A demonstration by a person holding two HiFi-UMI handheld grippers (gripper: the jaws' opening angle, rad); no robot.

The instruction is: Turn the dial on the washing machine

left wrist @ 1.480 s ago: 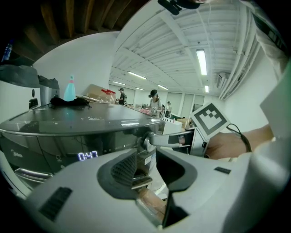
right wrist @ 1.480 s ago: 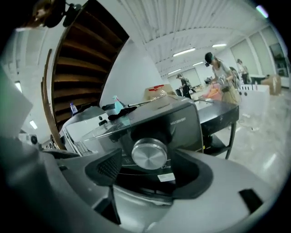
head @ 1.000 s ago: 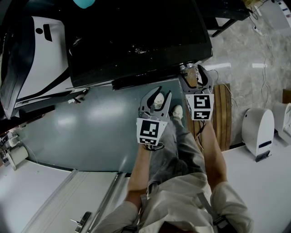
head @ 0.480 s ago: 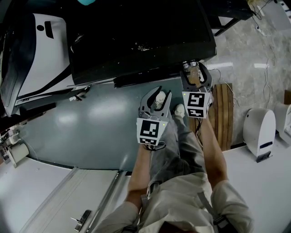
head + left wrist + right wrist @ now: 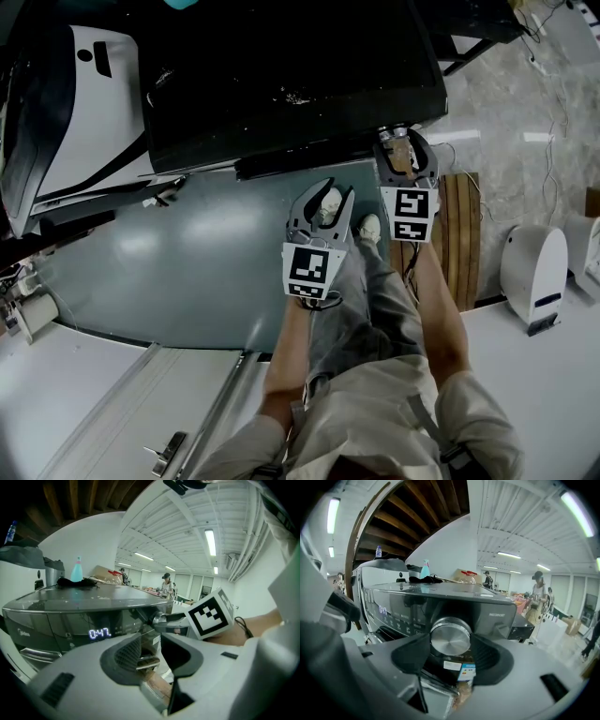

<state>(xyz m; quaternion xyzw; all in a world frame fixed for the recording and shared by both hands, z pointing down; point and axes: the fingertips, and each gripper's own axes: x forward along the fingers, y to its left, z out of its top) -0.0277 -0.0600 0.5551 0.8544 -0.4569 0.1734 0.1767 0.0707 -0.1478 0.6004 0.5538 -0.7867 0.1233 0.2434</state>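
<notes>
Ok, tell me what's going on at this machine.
A person stands at a dark washing machine with tongs in each hand. The right tongs have just been closing on the silver dial and grip it by its sides. The left tongs are held open and empty beside them, off the machine. The machine's display is lit.

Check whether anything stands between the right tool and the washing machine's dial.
Nothing visible does. The right tool has just been closing its jaws, which now sit on either side of the round brushed-metal dial on the dark washing machine, pads against its rim, with nothing else between them.
</notes>
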